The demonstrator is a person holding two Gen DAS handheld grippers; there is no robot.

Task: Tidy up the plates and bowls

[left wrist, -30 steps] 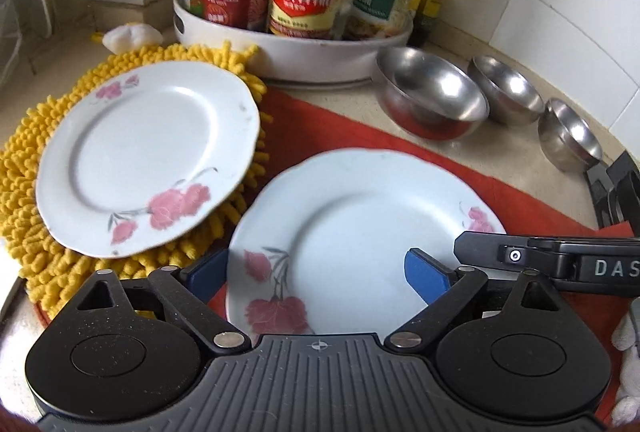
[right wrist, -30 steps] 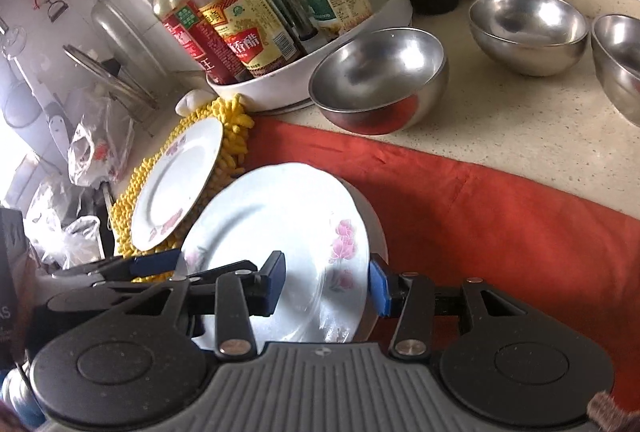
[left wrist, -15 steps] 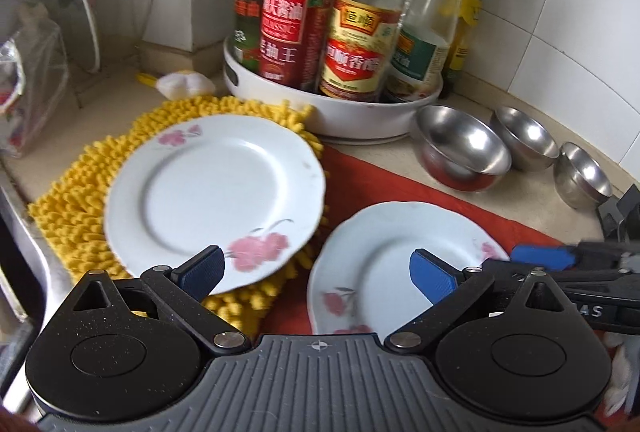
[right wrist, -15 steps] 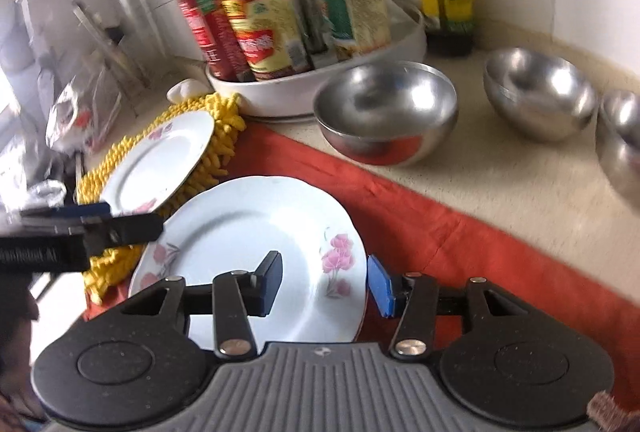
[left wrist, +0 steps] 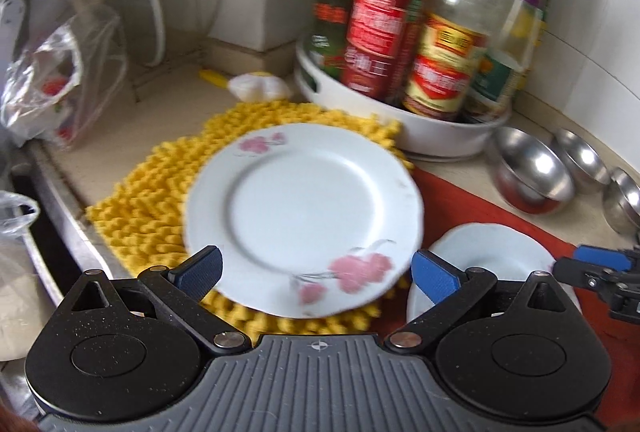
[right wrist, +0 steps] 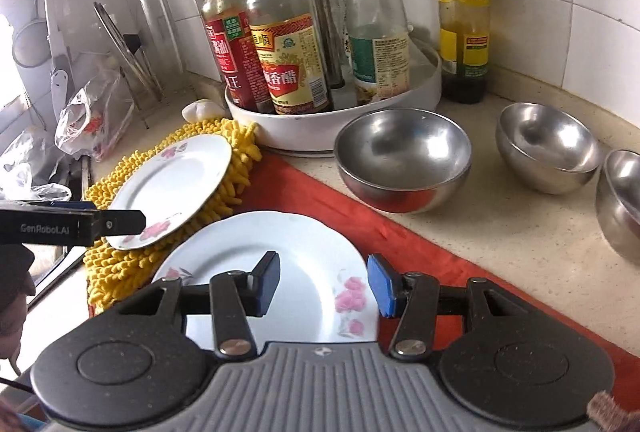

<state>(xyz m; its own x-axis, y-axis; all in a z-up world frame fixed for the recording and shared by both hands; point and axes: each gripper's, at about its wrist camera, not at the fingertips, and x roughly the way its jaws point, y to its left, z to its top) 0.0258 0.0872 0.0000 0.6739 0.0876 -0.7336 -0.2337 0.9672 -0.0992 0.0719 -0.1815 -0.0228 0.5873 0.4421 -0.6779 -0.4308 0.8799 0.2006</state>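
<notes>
With both plates lying flat and face up, round so without a long axis, one plate (left wrist: pixel 304 220) on the yellow mat (left wrist: pixel 156 199), the other plate (right wrist: pixel 280 272) on the red cloth (right wrist: pixel 440 260), and three steel bowls (right wrist: pixel 404 155) unstacked on the tabletop (right wrist: pixel 532 240), little seemed done; the left tongs (left wrist: pixel 316 268) were opening, empty, and the right tongs (right wrist: pixel 324 284) hung released over the nearer plate's rim.

Each fisheye camera sat just behind its own claw and looked forward and steeply down along the fingers at the counter (right wrist: pixel 520 232). The left view faced the white flowered plate on the yellow shaggy mat (left wrist: pixel 304 216) from close by; the right view faced the white flowered plate on the red cloth (right wrist: pixel 280 252). Both showed both plates, the round white tray of sauce bottles (right wrist: pixel 320 127) and three steel bowls (left wrist: pixel 532 171).
</notes>
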